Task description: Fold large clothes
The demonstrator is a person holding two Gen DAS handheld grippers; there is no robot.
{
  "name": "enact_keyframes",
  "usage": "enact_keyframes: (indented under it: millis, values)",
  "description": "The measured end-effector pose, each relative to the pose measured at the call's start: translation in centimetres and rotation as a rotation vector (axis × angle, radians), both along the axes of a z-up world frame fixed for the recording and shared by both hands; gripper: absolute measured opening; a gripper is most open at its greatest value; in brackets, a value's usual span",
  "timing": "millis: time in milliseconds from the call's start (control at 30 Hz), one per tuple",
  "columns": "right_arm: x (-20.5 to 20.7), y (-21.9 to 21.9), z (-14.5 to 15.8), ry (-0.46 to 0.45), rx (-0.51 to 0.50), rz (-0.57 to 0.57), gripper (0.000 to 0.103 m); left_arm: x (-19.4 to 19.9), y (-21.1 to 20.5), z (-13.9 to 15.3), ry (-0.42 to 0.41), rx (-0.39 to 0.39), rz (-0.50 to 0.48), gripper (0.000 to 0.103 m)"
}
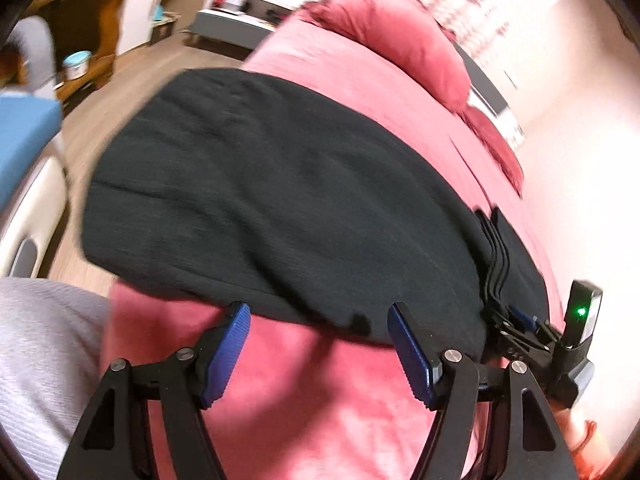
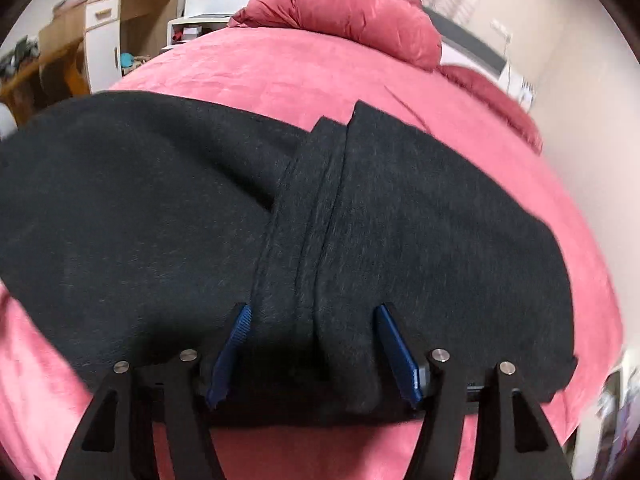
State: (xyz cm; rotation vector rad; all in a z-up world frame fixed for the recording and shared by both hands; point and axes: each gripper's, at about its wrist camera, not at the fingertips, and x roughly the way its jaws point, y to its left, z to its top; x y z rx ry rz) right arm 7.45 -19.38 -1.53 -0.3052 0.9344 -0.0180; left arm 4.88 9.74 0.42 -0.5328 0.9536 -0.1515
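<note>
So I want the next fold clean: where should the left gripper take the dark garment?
Grip the dark grey knit garment at its near hem, coming in from the bed's near edge. That hem lies flat on the pink bedspread, just ahead of the open left gripper.

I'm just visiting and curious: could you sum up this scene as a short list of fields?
Place: bed with pink cover, bedroom
Garment: dark cloth spread flat on the bed
Left gripper: open, at the cloth's near edge, holding nothing
Right gripper: open, fingers either side of a raised fold in the cloth
Pillow: pink, at the far end
Stage: folding under way
</note>
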Motion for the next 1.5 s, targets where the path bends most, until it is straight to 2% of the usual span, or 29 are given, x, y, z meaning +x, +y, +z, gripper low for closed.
enact_keyframes:
  millis: [33, 100, 200, 267, 367, 433, 500, 567, 667, 700, 767, 867, 933, 1033, 1100, 1167, 1200, 1267, 1333, 1367, 1500]
  values:
    - [0.4, -0.4, 0.1, 0.018, 0.003, -0.009, 0.044, -0.1, 0.8, 0.2, -0.008, -0.004, 0.014, 0.072]
    - [1.6, -1.6, 0.9, 0.061, 0.041, -0.027, 0.02, -0.5, 2.5, 0.4, -0.027, -0.001, 0.048, 0.072]
    - [3.0, -4.1, 4.1, 0.092, 0.214, -0.091, 0.019, -1.1, 4.8, 0.3, -0.046, -0.047, 0.089, 0.072]
    - [3.2, -5.4, 6.9, 0.062, 0.296, -0.115, 0.019, -1.4, 6.0, -0.2, -0.038, -0.097, 0.099, 0.072]
    - [2.4, -4.9, 11.9, -0.021, 0.301, -0.034, 0.019, -1.4, 6.7, -0.3, -0.045, -0.12, 0.103, 0.072]
    - [1.6, -3.6, 13.1, -0.036, 0.285, 0.02, 0.019, -1.6, 7.2, -0.1, -0.059, -0.136, 0.107, 0.072]
    - [0.8, -2.2, 12.1, -0.003, 0.26, 0.07, 0.019, -1.9, 7.6, 0.3, -0.083, -0.14, 0.125, 0.072]
    - [0.7, -1.0, 8.2, 0.073, 0.216, 0.104, 0.02, -2.2, 8.2, 0.8, -0.112, -0.134, 0.158, 0.076]
    - [0.8, -1.1, 1.6, 0.191, 0.268, 0.106, 0.032, -2.2, 8.9, 1.0, -0.103, -0.098, 0.198, 0.078]
    - [0.4, -1.2, 0.9, 0.167, 0.276, 0.099, 0.034, -2.1, 9.5, 0.8, -0.093, -0.086, 0.219, 0.079]
    - [-0.7, -1.3, 1.8, 0.102, 0.323, 0.089, 0.043, -1.7, 10.4, 0.1, -0.058, -0.068, 0.265, 0.091]
    - [-1.6, -1.5, 3.8, 0.072, 0.419, 0.069, 0.044, 0.5, 10.7, -2.0, 0.034, -0.076, 0.291, 0.092]
    - [-2.0, -1.9, 4.8, 0.02, 0.451, 0.052, 0.044, 1.7, 10.4, -2.2, 0.048, -0.066, 0.263, 0.092]
    - [-2.4, -2.8, 5.5, -0.026, 0.495, 0.0, 0.044, 3.6, 10.2, -3.5, 0.114, -0.105, 0.229, 0.096]
    - [-3.1, -3.0, 5.6, -0.031, 0.545, -0.025, 0.044, 4.3, 11.1, -4.5, 0.131, -0.166, 0.284, 0.089]
    - [-3.1, -3.3, 5.3, -0.016, 0.583, -0.036, 0.044, 4.9, 11.9, -5.3, 0.156, -0.242, 0.349, 0.067]
    - [-3.3, -2.8, 4.9, -0.014, 0.59, -0.038, 0.044, 5.1, 12.3, -5.5, 0.148, -0.3, 0.362, 0.061]
    - [-3.6, -2.6, 4.7, -0.009, 0.591, -0.039, 0.044, 5.7, 12.0, -4.7, 0.133, -0.28, 0.355, 0.051]
    - [-3.2, -2.6, 4.2, -0.01, 0.595, -0.048, 0.044, 5.9, 11.7, -2.8, 0.074, -0.235, 0.316, 0.045]
    - [-2.9, -2.7, 4.0, -0.014, 0.602, -0.057, 0.044, 5.9, 11.7, -2.1, 0.054, -0.239, 0.313, 0.042]
    - [-2.9, -4.4, 4.0, -0.023, 0.667, -0.115, 0.044, 6.7, 11.8, 1.0, -0.027, -0.33, 0.316, 0.039]
